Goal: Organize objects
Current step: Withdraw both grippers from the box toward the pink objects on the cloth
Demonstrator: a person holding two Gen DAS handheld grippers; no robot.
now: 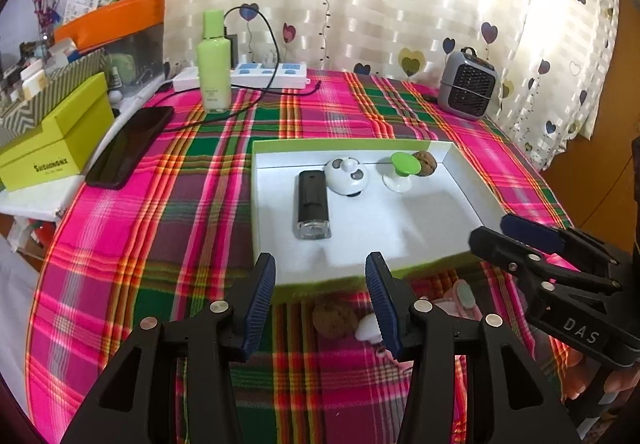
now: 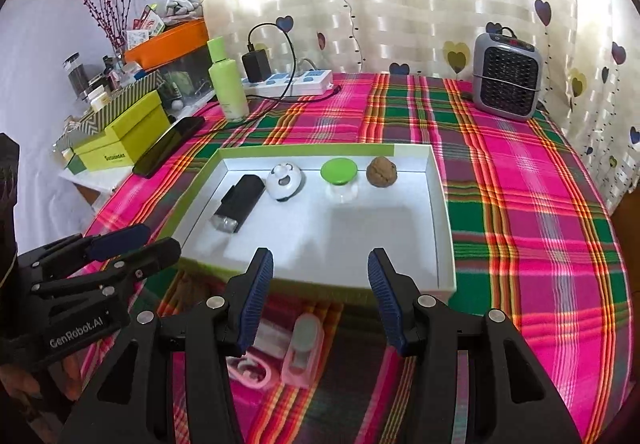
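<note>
Both tongs hang released: left tongs (image 1: 320,300) over a walnut (image 1: 334,320), right tongs (image 2: 318,296) over a pink gadget (image 2: 303,348), the tray (image 2: 436,200) just ahead, likely their destination.

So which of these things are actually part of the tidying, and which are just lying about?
Part of the job:
white tray
black flashlight
panda toy
green-topped piece
walnut in tray
walnut on cloth
pink item

Lying about:
green bottle
power strip
phone
heater
green box
</note>
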